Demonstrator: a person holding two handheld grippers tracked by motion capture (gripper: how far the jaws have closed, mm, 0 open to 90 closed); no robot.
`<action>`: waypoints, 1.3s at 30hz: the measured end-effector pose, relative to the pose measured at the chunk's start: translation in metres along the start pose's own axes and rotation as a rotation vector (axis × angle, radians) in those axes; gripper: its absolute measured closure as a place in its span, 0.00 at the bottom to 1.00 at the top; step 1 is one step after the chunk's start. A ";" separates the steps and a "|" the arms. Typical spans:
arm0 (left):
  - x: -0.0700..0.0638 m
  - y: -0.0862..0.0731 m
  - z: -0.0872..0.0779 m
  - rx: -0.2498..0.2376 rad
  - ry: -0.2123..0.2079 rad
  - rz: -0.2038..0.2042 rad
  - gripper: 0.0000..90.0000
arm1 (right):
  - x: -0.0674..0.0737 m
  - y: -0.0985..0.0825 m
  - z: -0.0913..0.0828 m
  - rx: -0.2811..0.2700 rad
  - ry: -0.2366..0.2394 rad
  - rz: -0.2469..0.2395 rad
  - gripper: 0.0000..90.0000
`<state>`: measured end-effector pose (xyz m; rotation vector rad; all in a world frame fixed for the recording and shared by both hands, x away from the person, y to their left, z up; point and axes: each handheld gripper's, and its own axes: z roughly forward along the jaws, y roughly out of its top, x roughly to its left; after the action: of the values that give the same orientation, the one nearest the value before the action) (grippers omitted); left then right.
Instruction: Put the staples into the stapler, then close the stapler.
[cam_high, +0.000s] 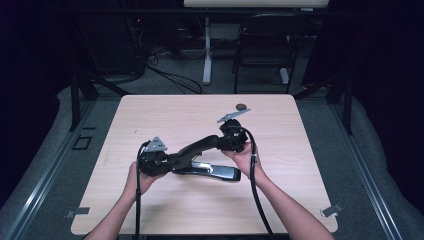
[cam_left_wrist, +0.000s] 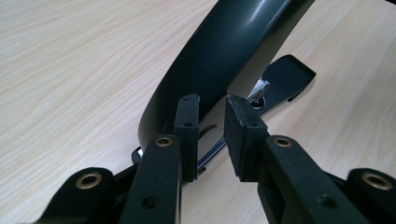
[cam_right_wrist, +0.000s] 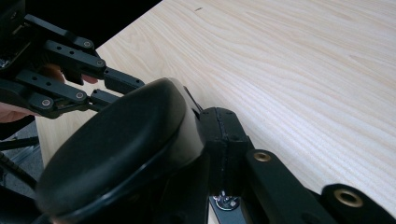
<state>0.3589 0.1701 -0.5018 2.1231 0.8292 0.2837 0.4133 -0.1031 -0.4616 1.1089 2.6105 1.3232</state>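
A large black stapler (cam_high: 210, 172) lies mid-table with its handle (cam_high: 197, 147) swung up, long and arched (cam_left_wrist: 224, 56). My left gripper (cam_high: 152, 159) is at the hinge end. Its jaws (cam_left_wrist: 212, 135) stand a little apart, closed on the stapler's chrome rail (cam_left_wrist: 208, 156) beneath the handle. My right gripper (cam_high: 232, 135) is at the handle's raised front end. Its pads (cam_right_wrist: 224, 135) are pressed together with nothing seen between them, and they lie against the side of the rounded handle tip (cam_right_wrist: 121, 149), above the metal rail (cam_right_wrist: 226, 203). The left gripper's fingers (cam_right_wrist: 112, 88) reach the far end.
A small dark round disc (cam_high: 242, 106) lies near the table's far edge. Bare wood (cam_high: 165, 115) spreads around the stapler. Metal clips (cam_high: 331, 210) sit at the table's front corners. A chair (cam_high: 265, 45) and a desk leg stand beyond the table.
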 end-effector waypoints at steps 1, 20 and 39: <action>-0.001 0.000 0.001 -0.006 0.002 -0.004 0.84 | 0.000 0.000 0.000 -0.002 0.000 0.002 1.00; -0.004 0.002 0.005 0.012 -0.006 0.005 0.84 | -0.011 -0.020 -0.005 0.014 0.010 0.081 1.00; -0.006 0.002 0.008 0.024 -0.013 0.015 0.85 | -0.019 -0.035 -0.009 0.037 0.003 0.121 1.00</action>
<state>0.3591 0.1604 -0.5054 2.1520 0.8131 0.2694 0.4043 -0.1341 -0.4863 1.2906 2.6181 1.3037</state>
